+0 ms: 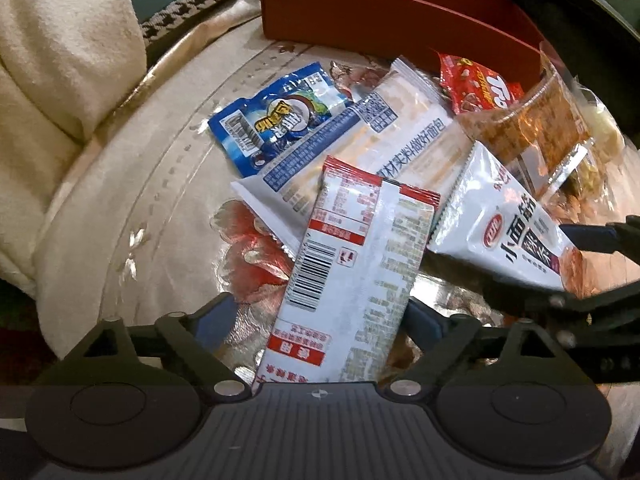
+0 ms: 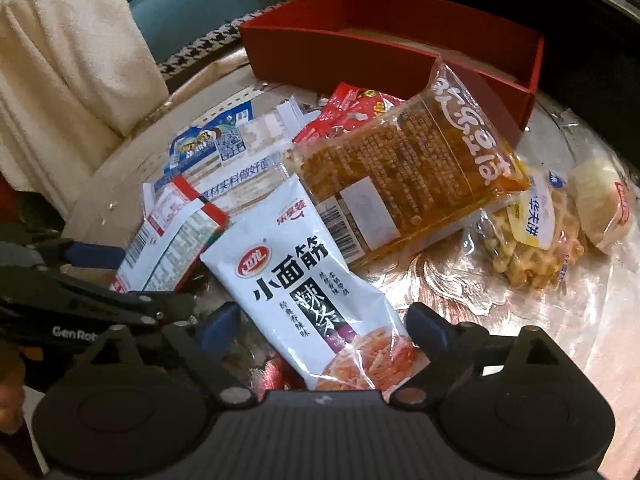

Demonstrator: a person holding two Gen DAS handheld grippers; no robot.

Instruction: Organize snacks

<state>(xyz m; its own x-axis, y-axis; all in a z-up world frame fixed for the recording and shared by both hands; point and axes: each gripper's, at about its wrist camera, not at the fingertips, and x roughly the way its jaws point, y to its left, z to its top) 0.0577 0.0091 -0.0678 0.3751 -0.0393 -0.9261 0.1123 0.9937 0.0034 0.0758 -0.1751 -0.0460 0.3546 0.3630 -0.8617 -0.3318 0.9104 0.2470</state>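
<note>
Beyond both tools stands the red box (image 2: 384, 52) on the worktop (image 2: 552, 304), nearer lies the snack heap, the white spicy-strip packet (image 2: 304, 292) between the spread right tool (image 2: 320, 328), the red-edged white packet (image 1: 352, 276) between the spread left tool (image 1: 324, 316).

Both grippers tilt steeply downward, side by side. The left gripper (image 1: 320, 316) stands with jaws spread wide (blue pads apart). The right gripper (image 2: 324, 326) is equally spread.
</note>
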